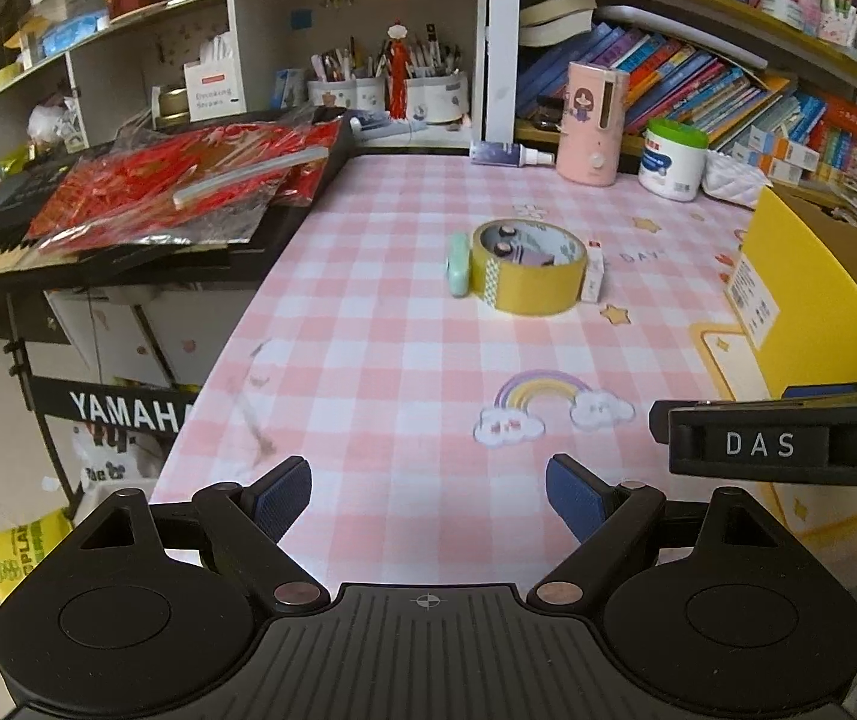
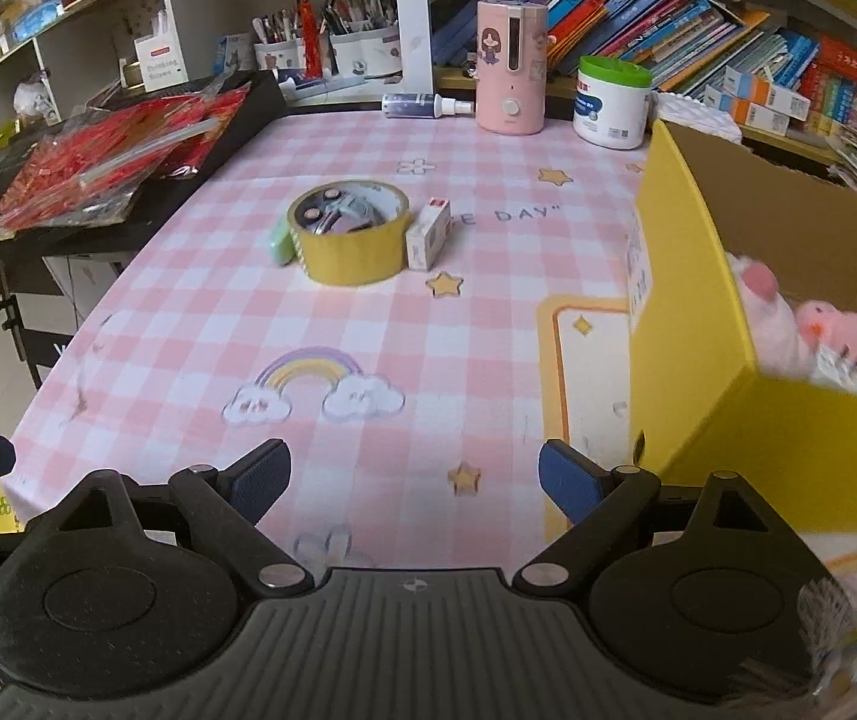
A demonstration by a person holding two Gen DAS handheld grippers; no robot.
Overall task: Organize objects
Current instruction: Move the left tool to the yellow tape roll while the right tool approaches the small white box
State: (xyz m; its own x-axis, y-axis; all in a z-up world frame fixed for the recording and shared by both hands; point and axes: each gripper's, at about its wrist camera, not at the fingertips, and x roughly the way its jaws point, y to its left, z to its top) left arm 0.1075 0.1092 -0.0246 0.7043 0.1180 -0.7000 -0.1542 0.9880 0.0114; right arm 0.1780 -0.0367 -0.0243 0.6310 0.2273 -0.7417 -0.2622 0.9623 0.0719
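Observation:
A yellow tape roll point(image 1: 527, 267) point(image 2: 349, 231) lies flat mid-table with small objects inside its ring. A mint-green eraser-like item point(image 1: 458, 264) point(image 2: 281, 243) touches its left side. A small white box point(image 1: 593, 270) point(image 2: 427, 232) leans on its right side. A yellow cardboard box point(image 1: 812, 300) point(image 2: 722, 324) stands at the right, holding a pink plush toy point(image 2: 800, 330). My left gripper point(image 1: 428, 501) is open and empty above the near table edge. My right gripper point(image 2: 413, 483) is open and empty beside the box; its body shows in the left wrist view point(image 1: 776, 441).
A pink-checked tablecloth point(image 1: 380, 324) point(image 2: 368, 324) covers the table. A pink dispenser point(image 2: 509, 69), a white green-lidded tub point(image 2: 611, 102) and a spray bottle point(image 2: 419, 105) stand at the back. A keyboard with red packets point(image 1: 176, 186) sits at the left. Bookshelves stand behind.

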